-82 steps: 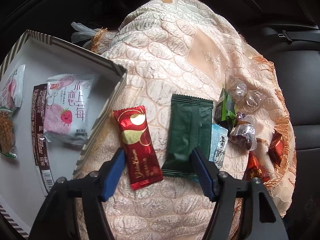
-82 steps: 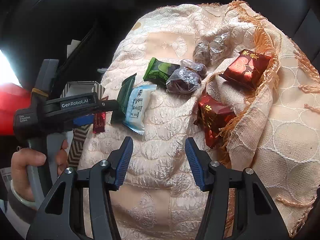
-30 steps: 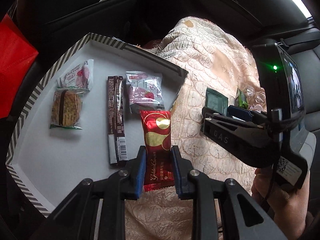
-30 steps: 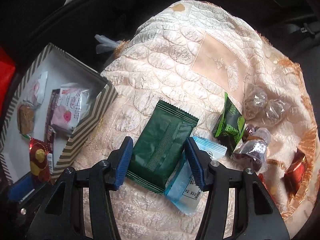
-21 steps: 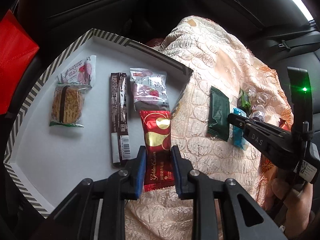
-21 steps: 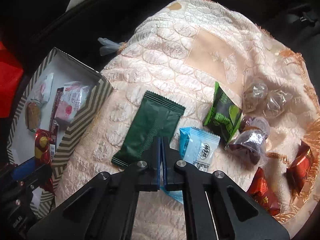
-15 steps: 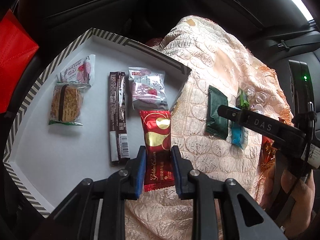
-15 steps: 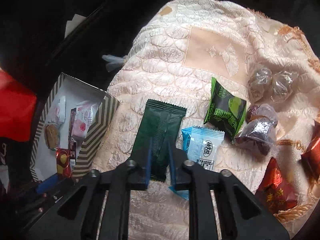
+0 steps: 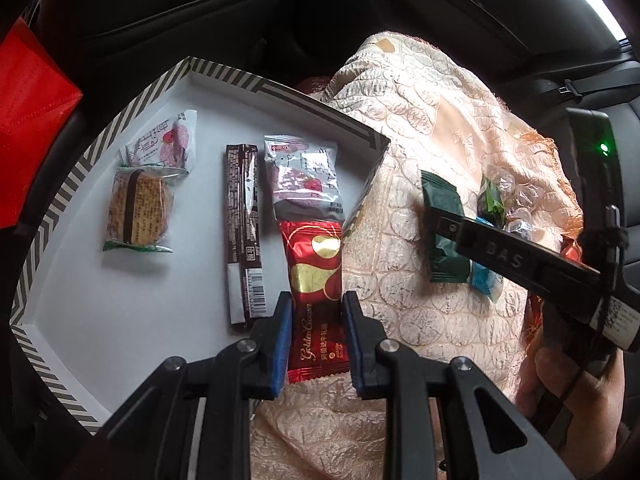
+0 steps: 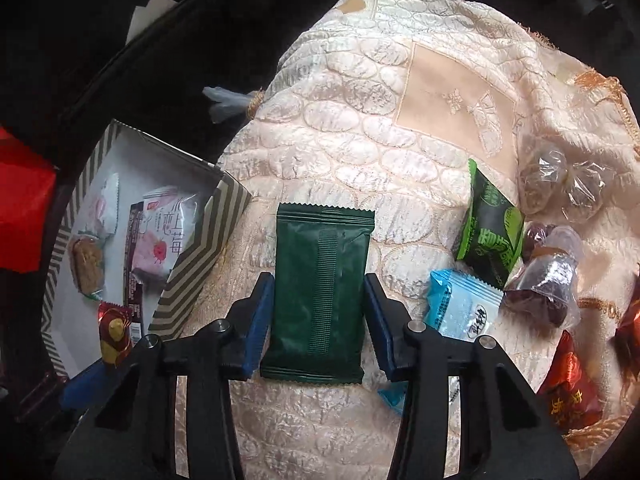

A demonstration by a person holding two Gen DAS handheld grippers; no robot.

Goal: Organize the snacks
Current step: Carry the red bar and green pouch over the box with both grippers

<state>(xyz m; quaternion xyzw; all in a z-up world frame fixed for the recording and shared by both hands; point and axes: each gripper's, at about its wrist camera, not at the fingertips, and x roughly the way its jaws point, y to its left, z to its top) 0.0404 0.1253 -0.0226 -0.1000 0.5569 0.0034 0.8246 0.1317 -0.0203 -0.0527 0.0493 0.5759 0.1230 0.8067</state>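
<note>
- Left gripper is clamped on the red packet, held over the striped box edge
- Right gripper jaws are opening astride the green packet, which lies on the cloth

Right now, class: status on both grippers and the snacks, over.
Left gripper shut on red-and-gold foil packet above striped cardboard box. Right gripper opening astride dark green foil packet. Nothing blocking.

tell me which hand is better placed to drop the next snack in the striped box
Left. The left gripper already pinches the red snack over the striped box. The right gripper, jaws opening, only straddles the dark green packet lying on the cloth.
</note>
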